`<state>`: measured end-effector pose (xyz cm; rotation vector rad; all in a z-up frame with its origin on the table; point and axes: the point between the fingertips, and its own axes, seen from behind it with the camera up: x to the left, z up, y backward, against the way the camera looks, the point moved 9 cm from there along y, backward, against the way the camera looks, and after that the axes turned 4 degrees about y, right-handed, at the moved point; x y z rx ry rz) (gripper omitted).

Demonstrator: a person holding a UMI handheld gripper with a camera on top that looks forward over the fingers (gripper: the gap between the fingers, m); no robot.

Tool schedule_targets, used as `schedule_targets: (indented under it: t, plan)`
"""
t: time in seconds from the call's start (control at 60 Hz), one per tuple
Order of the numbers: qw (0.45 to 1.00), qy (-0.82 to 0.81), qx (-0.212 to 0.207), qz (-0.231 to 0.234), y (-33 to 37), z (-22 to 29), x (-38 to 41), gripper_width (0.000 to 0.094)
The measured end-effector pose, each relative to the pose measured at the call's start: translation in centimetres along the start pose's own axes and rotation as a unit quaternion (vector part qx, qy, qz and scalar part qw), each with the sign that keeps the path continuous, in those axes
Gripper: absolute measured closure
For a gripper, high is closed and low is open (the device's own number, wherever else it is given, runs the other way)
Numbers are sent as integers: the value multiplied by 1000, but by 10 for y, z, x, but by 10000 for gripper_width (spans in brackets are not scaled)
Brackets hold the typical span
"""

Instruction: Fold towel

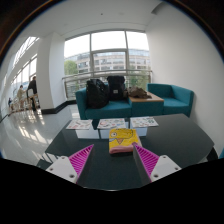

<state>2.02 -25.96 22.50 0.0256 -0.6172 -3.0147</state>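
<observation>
- Gripper: we see both fingers spread wide, magenta pads facing inward, nothing held between them.
- Between and just ahead of the fingers lies a small folded yellow item with a darker patch on top, resting on the dark table. We judge this the most likely candidate for the towel, but we cannot confirm that it is cloth; it could equally be a booklet or packet.
- Beyond it, toward the far table edge, lie several flat printed sheets or magazines, well apart from the fingers.
- Background: a teal sofa with dark bags on it, large windows behind, people standing at the far side of the room. None of this bears on the task.
- Step in hand, as we judge it: approach and first grasp. The fingers hover short of the yellow item, not touching it.
- To do it well, we would lower the gripper with the item centred in the gap, then take one free edge or corner only, not the whole stack, so that a single layer lifts.
- We would keep the fingertips low to the tabletop so that the lower finger slides under the layer.
- Risk we note: pinching all layers at once would drag the item across the table instead of opening it for a fold.
</observation>
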Motion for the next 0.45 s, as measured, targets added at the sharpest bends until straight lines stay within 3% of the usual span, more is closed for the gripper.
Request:
schedule_targets:
  t: [0.1,0.267,0.45]
  plan:
    - [1000,-5,-7,17,19,9,12,158]
    - [999,15,-33,6,34,23,16,157]
    - [999,25,-26,7,33,17,23,157]
